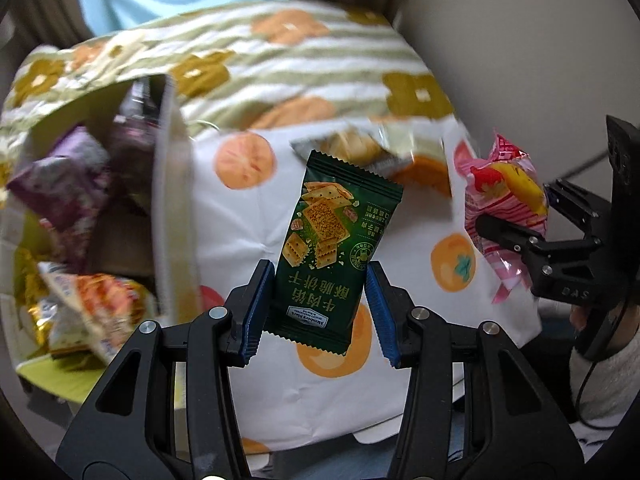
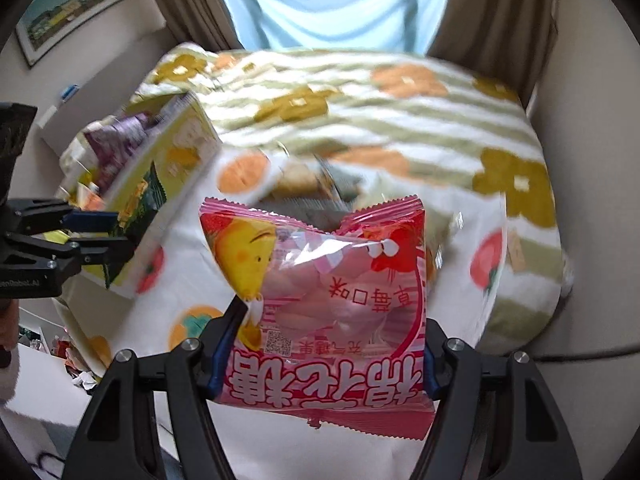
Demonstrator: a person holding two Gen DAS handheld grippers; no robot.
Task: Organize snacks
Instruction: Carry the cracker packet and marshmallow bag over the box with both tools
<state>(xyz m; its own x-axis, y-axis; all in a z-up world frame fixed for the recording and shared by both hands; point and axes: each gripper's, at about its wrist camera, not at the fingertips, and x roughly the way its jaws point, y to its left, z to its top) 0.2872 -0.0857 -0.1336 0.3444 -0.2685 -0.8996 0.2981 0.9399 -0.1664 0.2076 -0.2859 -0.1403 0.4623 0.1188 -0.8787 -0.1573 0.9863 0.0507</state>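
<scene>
My left gripper (image 1: 318, 312) is shut on a dark green cracker packet (image 1: 332, 248) and holds it upright above the bed. My right gripper (image 2: 324, 356) is shut on a pink marshmallow packet (image 2: 320, 280); that packet also shows at the right of the left wrist view (image 1: 504, 200). An open cardboard box (image 1: 172, 200) with several snack packets inside stands to the left; it also shows in the right wrist view (image 2: 180, 152). A few loose snack packets (image 1: 360, 148) lie on the bedspread beyond the green packet.
The bed carries a white cloth with orange fruit prints (image 1: 248, 208) and a striped flowered blanket (image 2: 360, 120). Curtains and a window (image 2: 332, 0) are behind. A framed picture (image 2: 72, 4) hangs on the left wall.
</scene>
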